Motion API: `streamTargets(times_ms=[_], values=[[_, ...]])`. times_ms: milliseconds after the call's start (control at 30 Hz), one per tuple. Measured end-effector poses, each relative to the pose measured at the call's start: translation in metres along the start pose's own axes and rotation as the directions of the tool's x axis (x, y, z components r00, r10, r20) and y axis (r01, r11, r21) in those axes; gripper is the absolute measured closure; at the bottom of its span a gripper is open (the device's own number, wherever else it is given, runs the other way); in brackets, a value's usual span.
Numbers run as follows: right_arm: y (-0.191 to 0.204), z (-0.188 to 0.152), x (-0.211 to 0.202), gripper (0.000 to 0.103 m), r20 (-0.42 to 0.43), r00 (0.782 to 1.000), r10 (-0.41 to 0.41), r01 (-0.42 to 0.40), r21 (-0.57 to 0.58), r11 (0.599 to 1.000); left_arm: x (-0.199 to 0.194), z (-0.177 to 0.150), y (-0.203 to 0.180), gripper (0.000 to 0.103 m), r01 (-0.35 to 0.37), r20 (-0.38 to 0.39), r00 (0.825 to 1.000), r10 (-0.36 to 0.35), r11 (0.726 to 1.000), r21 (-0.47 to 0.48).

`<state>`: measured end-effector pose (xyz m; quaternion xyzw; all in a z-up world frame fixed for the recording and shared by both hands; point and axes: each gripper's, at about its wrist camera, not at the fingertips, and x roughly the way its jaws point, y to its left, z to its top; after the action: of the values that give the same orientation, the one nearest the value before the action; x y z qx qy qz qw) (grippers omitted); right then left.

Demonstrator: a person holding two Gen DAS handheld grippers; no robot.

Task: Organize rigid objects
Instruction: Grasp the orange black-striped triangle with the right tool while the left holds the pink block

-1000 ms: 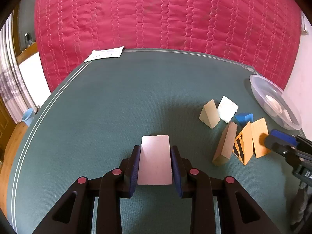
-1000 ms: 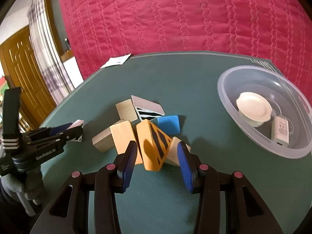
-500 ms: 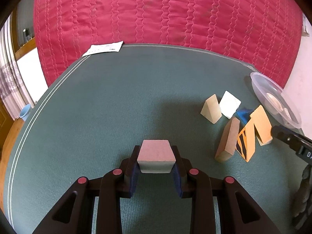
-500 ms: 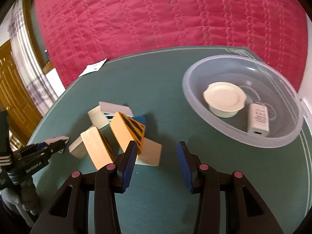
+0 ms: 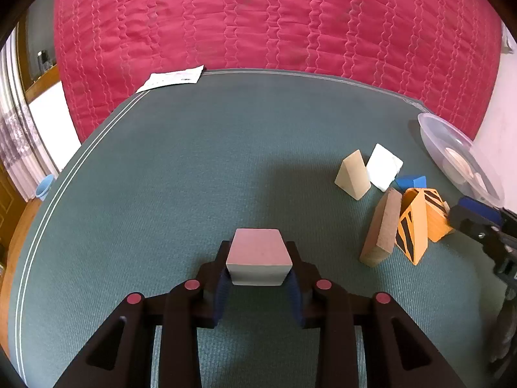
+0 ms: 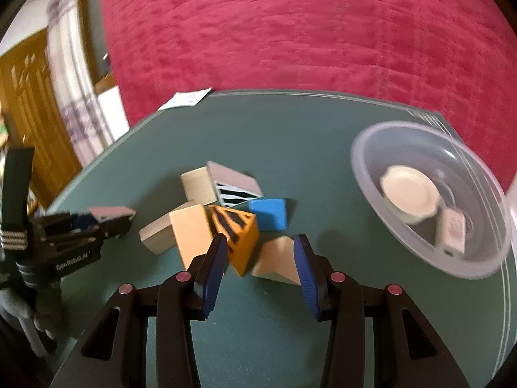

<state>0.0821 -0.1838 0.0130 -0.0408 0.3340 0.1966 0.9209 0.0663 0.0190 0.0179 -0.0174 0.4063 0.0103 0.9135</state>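
Note:
My left gripper [image 5: 258,278] is shut on a pale pink block [image 5: 258,255] and holds it over the green table. It also shows in the right wrist view [image 6: 110,216]. A cluster of blocks lies at the right: a cream wedge [image 5: 353,174], a white block [image 5: 384,166], a blue block [image 5: 412,182], a tan slab [image 5: 381,226] and an orange black-striped block [image 5: 416,223]. My right gripper [image 6: 258,258] is open just before the orange striped block [image 6: 239,232] and a cream wedge [image 6: 278,258], with nothing between its fingers.
A clear plastic bowl [image 6: 371,168] at the right holds a white lid [image 6: 410,194] and a small white box [image 6: 452,229]. A paper [image 5: 173,77] lies at the table's far edge. A red quilted cloth hangs behind the table [image 5: 161,161].
My left gripper has tilted the pink block flatter. My right gripper swung right toward the bowl, then back to the block cluster, staying open.

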Motion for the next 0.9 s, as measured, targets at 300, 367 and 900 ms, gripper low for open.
streamTargets(times_ms=[300,367,900], values=[[0.019,0.010,0.020,0.059,-0.021,1.000,0.006,-0.009,-0.128,0.992,0.000,-0.001,-0.002,0.063,0.006,0.000,1.000,-0.006,1.000,0.004],[0.018,0.013,0.023,0.059,-0.027,0.999,0.019,-0.023,-0.132,0.991,0.000,0.000,-0.001,0.063,0.007,0.000,1.000,-0.007,1.000,0.000],[0.020,0.013,0.030,0.069,-0.046,0.998,0.049,-0.055,-0.126,0.991,0.002,0.000,-0.007,0.051,0.010,-0.004,1.000,-0.010,1.000,0.021]])
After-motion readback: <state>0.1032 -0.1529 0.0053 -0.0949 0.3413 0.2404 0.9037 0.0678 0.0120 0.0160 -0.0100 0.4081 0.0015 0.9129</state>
